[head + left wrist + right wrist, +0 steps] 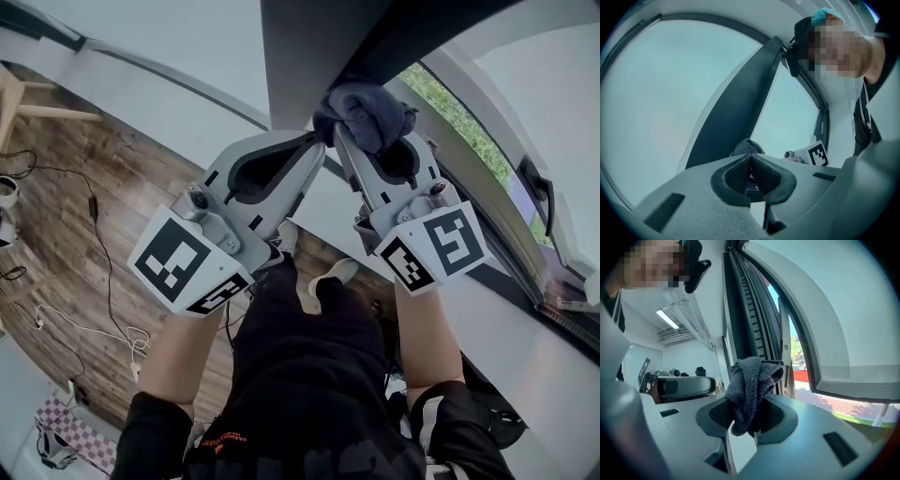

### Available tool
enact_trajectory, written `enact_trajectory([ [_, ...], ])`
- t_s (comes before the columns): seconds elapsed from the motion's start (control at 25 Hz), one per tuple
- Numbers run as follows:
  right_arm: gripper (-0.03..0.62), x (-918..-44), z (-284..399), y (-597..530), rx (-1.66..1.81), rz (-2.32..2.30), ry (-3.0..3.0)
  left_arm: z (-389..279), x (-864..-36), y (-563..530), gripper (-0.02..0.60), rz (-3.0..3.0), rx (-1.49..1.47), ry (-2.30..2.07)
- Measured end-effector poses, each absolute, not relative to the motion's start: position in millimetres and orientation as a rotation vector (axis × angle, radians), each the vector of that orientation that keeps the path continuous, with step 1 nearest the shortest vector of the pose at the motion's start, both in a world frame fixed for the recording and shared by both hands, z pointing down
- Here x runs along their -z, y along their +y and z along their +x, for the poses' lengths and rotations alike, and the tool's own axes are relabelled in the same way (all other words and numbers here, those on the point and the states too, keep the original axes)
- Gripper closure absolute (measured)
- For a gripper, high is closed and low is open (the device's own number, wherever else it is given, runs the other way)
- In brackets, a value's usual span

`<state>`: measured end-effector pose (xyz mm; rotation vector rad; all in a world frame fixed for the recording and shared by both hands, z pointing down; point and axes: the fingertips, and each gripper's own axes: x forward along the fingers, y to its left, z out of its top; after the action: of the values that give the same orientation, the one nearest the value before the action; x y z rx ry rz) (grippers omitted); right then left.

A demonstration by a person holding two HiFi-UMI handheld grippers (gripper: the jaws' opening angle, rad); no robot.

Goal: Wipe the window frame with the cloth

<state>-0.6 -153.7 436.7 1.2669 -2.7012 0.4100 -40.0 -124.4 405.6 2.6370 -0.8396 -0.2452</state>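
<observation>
A dark grey-blue cloth point(364, 111) is bunched against the dark window frame point(419, 30) overhead. My right gripper point(362, 142) is shut on the cloth point(752, 383), which spills out above its jaws point(749, 405) beside the ribbed frame track point(749, 301). Just to the left, my left gripper point(317, 142) has its tip beside the cloth. Its jaws point(750, 158) are shut with nothing between the pads, and the cloth point(746, 147) shows just beyond them against the dark frame bar point(740, 108).
Window glass point(661, 93) lies left of the bar. Outside the open sash are greenery point(459, 117) and a white sill point(862, 380). Below me are a wooden floor point(84, 244) with cables point(89, 328) and the person's dark clothing point(309, 375).
</observation>
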Motion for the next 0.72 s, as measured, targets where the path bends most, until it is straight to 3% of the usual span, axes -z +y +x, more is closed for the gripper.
enact_trajectory([
  [0.72,0.477,-493.0,-0.5,-154.0,-0.53,1.278,-2.622,-37.2,-438.3,-126.6,0.561,2.579,0.218,-0.84],
])
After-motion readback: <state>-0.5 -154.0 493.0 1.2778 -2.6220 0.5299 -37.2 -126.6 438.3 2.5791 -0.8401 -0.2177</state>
